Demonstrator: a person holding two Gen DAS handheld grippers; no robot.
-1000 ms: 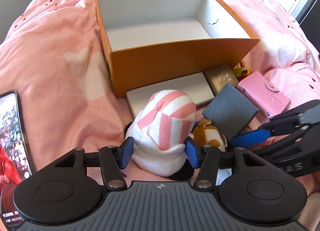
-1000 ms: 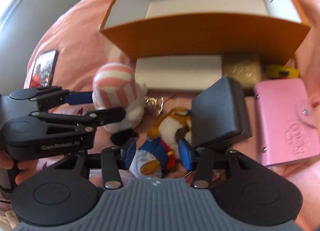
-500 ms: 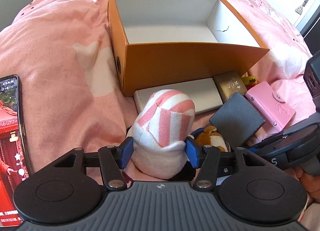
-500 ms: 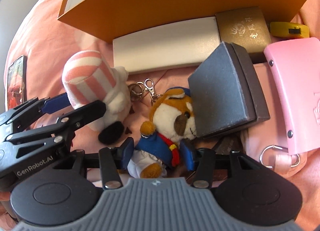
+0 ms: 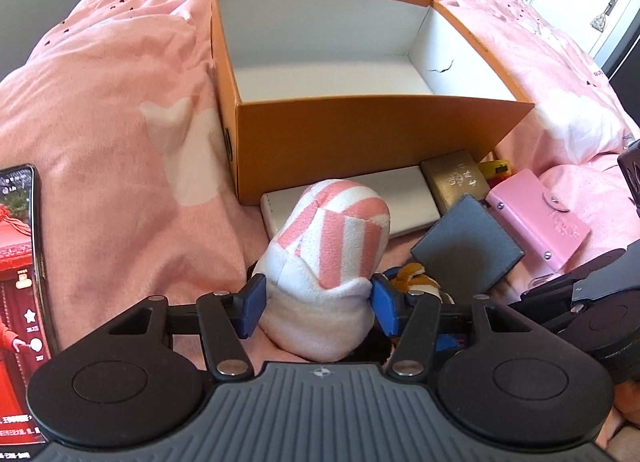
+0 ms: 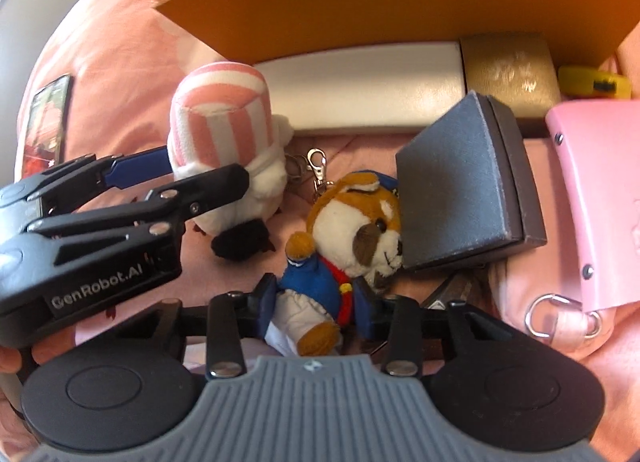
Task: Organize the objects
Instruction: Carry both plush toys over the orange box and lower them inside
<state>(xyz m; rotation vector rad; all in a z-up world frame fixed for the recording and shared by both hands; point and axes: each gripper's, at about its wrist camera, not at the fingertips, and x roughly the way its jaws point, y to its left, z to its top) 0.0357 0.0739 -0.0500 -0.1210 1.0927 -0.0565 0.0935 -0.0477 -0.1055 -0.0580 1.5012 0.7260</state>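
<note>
An open orange box (image 5: pixel 360 141) with a white inside stands on the pink bed. My left gripper (image 5: pixel 318 302) is shut on a pink-and-white striped plush (image 5: pixel 332 246), just in front of the box; the plush also shows in the right wrist view (image 6: pixel 224 129). My right gripper (image 6: pixel 316 310) is shut on a small plush dog in a blue jacket (image 6: pixel 340 238), low over the bedding. A key clip (image 6: pixel 318 165) hangs from the dog. The left gripper body (image 6: pixel 100 229) sits at the left of the right wrist view.
In front of the box lie a white flat case (image 5: pixel 404 197), a gold box (image 5: pixel 456 181), a yellow item (image 5: pixel 496 169), a dark grey box (image 5: pixel 468 250) and a pink card holder (image 5: pixel 536 221). A lit phone (image 5: pixel 18 282) lies at the left on the bedding.
My right gripper has closed in on the plush dog and now grips its body. My left gripper has kept its hold on the striped plush and lifted slightly, showing more of the box's inside.
</note>
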